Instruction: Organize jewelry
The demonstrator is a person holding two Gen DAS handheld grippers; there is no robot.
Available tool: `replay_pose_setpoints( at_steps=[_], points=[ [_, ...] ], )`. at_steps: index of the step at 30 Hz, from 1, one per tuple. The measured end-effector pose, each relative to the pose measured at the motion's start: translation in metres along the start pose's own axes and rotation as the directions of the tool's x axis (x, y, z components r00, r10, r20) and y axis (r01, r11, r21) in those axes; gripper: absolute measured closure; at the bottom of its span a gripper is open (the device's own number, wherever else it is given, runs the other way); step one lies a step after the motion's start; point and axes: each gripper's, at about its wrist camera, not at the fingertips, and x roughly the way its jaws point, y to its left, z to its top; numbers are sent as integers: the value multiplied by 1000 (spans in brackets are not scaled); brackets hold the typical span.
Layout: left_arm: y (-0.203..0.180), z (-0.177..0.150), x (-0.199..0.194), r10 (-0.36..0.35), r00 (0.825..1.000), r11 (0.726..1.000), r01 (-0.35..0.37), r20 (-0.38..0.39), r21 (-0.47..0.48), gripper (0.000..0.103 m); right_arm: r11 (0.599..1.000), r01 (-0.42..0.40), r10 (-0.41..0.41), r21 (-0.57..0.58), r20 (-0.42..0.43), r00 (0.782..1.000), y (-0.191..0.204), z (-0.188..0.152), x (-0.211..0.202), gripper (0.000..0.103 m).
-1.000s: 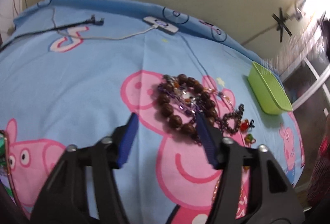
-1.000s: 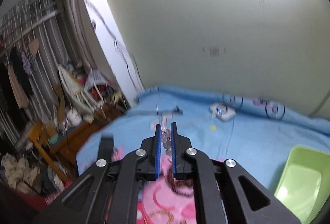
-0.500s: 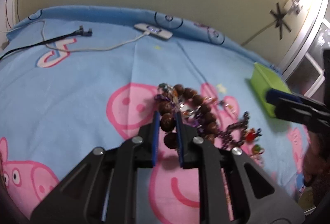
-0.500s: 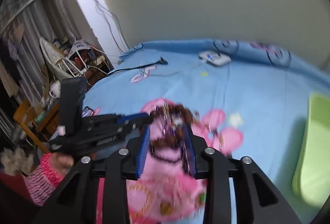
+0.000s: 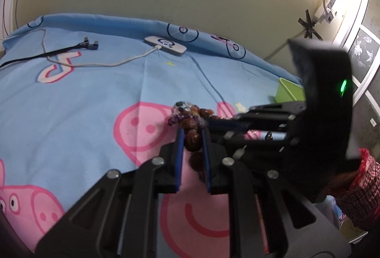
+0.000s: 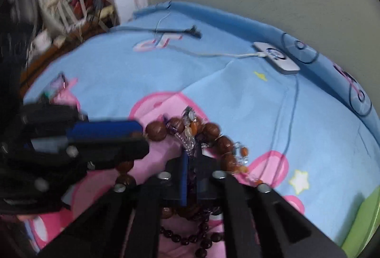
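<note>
Pinching beads, two grippers (one green tray)

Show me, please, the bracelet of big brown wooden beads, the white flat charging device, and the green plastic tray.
bracelet of big brown wooden beads (image 6: pixel 215 130), right wrist view, one bead
white flat charging device (image 5: pixel 165 44), left wrist view, top face
green plastic tray (image 5: pixel 290 92), left wrist view, side wall

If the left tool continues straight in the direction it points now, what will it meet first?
The left tool is already shut on the large brown wooden bead bracelet. Straight ahead lies the rest of the tangled jewellery pile, then probably the blue cartoon-pig bedsheet; depth is unclear.
</note>
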Motion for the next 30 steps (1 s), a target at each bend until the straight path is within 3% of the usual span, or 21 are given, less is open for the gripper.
replay_pose_setpoints(
  at_steps=[5,10,14,18,23,30],
  points=[
    [-8,-2,-10,-29,999,1000,29,19,11,89,981,-125,103,146,150,983,-19,5,-61,103],
    [-30,-5,-31,-84,995,995,82,52,51,89,974,-138,79,182,298,951,-29,23,-120,103],
    [-53,-11,-37,-114,992,988,109,46,110,89,977,-103,47,188,282,958,-32,47,-115,103],
    [-64,-20,-42,-117,992,986,112,36,121,89,970,-3,-51,243,215,975,-48,50,-91,103],
    [-47,-27,-63,-138,989,989,135,57,63,89,939,25,-125,344,272,954,-78,33,-114,103],
    [-18,-27,-98,-130,984,991,134,125,-22,89,920,72,-215,386,340,916,-94,27,-153,103]
  ],
)
